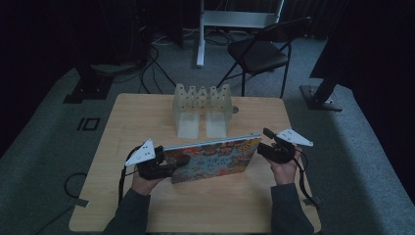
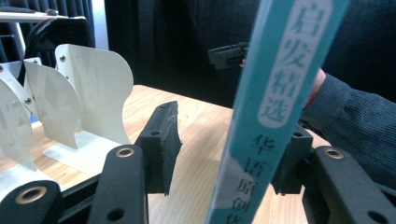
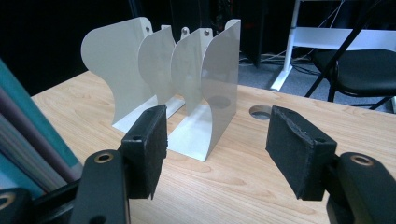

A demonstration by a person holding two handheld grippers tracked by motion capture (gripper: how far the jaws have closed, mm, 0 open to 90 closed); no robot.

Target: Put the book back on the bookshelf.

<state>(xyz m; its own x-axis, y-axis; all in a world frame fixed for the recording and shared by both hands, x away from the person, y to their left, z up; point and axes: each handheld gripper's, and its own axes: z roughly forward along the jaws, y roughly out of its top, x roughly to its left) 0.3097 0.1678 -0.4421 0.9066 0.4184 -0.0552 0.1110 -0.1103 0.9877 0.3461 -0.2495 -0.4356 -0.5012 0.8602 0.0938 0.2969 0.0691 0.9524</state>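
one book (image 1: 215,159) stands up on its long edge near the middle of the tabletop (image 1: 220,205), a bit toward the near edge. its bright picture cover faces the person. the left gripper (image 1: 169,165) is at the book's left end. in the left gripper view the blue spine (image 2: 275,107) sits between the two black jaws. the jaws are wide apart, and one pad (image 2: 161,144) has a gap to the spine. the other pad sits right by the spine, but i cannot tell if it touches. so this gripper is open around the book, not squeezing it.

the right gripper (image 1: 270,148) is at the book's right end, and it is open too. nothing sits between its jaws, and through them you see the white rack (image 3: 177,93) on the wood.

the job looks like putting the book into the rack (image 1: 201,110), which stands at the far edge, in the middle. to do it well, close the left jaws on the spine first so the book cannot fall flat. keep the book straight up. let the right gripper steady the other end. then aim the book at one gap between the white plates and slide it in slowly.

count: one book, one rack, two grippers, one table. behind the table there is one black chair (image 1: 259,51).
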